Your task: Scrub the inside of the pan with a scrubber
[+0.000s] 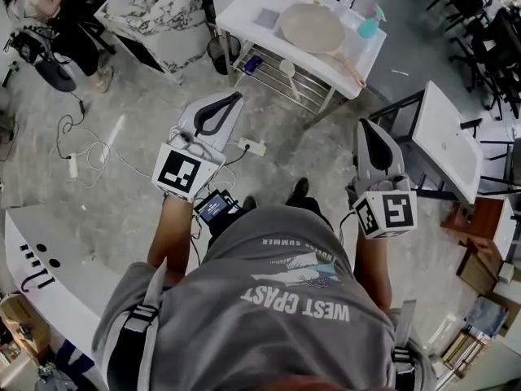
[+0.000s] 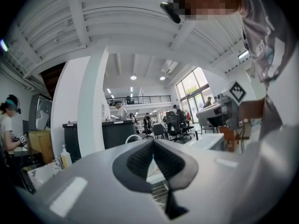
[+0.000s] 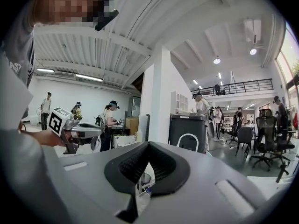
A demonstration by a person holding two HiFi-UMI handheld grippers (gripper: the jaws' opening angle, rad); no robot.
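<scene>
A round beige pan (image 1: 312, 27) lies on a white table (image 1: 244, 5) at the top of the head view, its long handle (image 1: 350, 66) pointing to the lower right. A small grey square pad (image 1: 267, 18) lies left of the pan; I cannot tell whether it is the scrubber. My left gripper (image 1: 235, 98) is held over the floor well short of the table, its jaws shut and empty, tips meeting (image 2: 153, 142). My right gripper (image 1: 366, 124) is held level beside it, also shut with nothing in it (image 3: 148, 143).
A teal bottle (image 1: 370, 24) stands right of the pan and a wire rack (image 1: 285, 78) sits under the table. A marble-topped table (image 1: 159, 10) is at the upper left, another white table (image 1: 448, 141) at the right. Cables and a power strip (image 1: 251, 146) lie on the floor.
</scene>
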